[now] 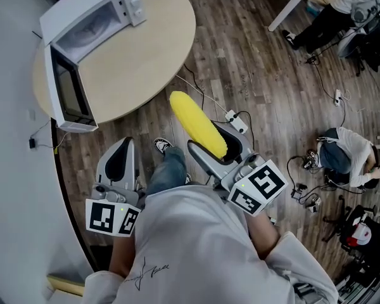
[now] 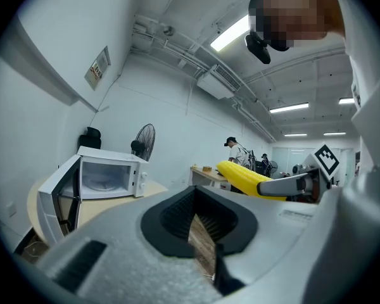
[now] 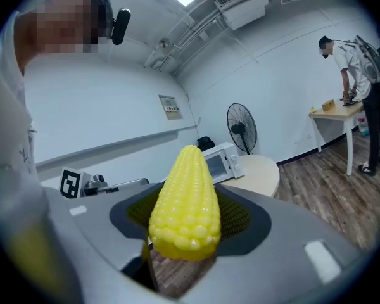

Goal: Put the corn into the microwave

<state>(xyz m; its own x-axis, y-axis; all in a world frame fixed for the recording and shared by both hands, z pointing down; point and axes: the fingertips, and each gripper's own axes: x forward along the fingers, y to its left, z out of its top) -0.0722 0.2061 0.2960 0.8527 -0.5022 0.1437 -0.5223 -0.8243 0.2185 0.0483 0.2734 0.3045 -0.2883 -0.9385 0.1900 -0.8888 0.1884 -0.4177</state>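
Corn [image 1: 198, 124]: sitting clamped lengthwise in the right gripper [image 1: 218, 149], poking out past the jaw tips toward the table [image 1: 145, 56]; hanging over the floor [image 1: 259, 62], well apart from the microwave [image 1: 92, 18].

Right gripper: jaws standing wide, pressing on the corn's sides; appearing end-on in the right gripper view, with the cob filling the gap, and side-on in the left gripper view, with its marker cube [image 2: 326, 160] showing.

Left gripper [image 1: 117, 160]: holding nothing; jaws standing only slightly apart, letting a thin strip of floor show between the pads, and showing this in the left gripper view alone.

Microwave: standing on the table's far side, door [image 1: 69, 94] hanging wide open. Head view giving the top and the door; left gripper view looking straight into the cavity [image 2: 104, 176]; right gripper view catching it small, just beside the corn's tip.

Fan [image 2: 144, 141]: standing behind the microwave, appearing in the two gripper views only.

Power strip [image 1: 235, 120]: lying on the floor just right of the corn, showing in the head view only.

Person [image 3: 348, 49]: bending over a desk [image 3: 335, 109], showing largest in the right gripper view.
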